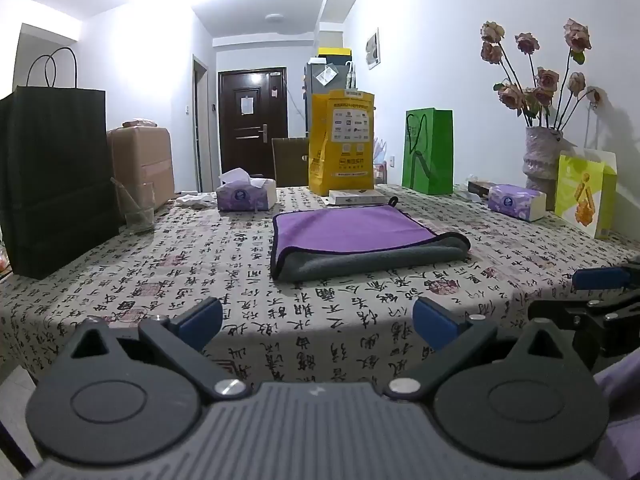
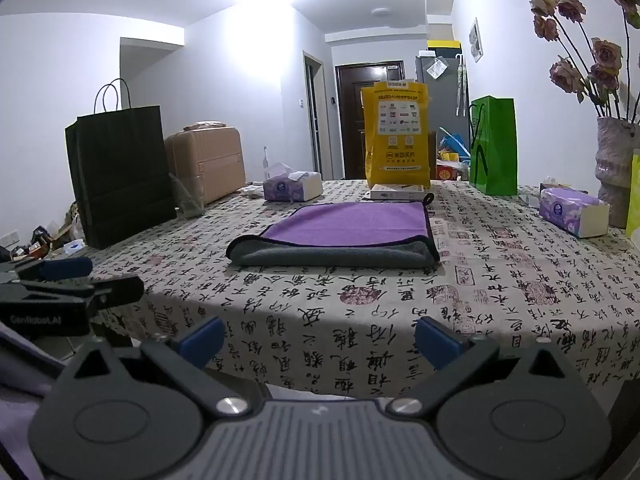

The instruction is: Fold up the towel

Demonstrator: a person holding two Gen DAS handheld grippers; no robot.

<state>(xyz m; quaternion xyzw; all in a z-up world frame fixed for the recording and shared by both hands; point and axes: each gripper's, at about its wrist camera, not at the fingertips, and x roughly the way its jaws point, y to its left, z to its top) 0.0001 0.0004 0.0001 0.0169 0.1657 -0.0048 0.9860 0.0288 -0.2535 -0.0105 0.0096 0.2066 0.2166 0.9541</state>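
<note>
Left wrist: towel (image 1: 352,236) seemingly folded, tools (image 1: 318,320) apart.

Soft cloth on printed cloth, hard plastic in my hands

The towel (image 1: 360,240) looks like plush matt microfibre, purple on top, grey beneath; the tablecloth (image 1: 224,264) under it is flat woven fabric with inked characters. My left gripper (image 1: 318,320) and right gripper (image 2: 320,340) are matt black plastic with blue rubbery pads (image 2: 200,340) and shiny metal screws. The far green bag (image 1: 429,151) is glossy paper

A table (image 1: 224,280) under a calligraphy-print cloth carries the folded purple towel (image 1: 352,236), tissue packs, bags and a vase.
</note>
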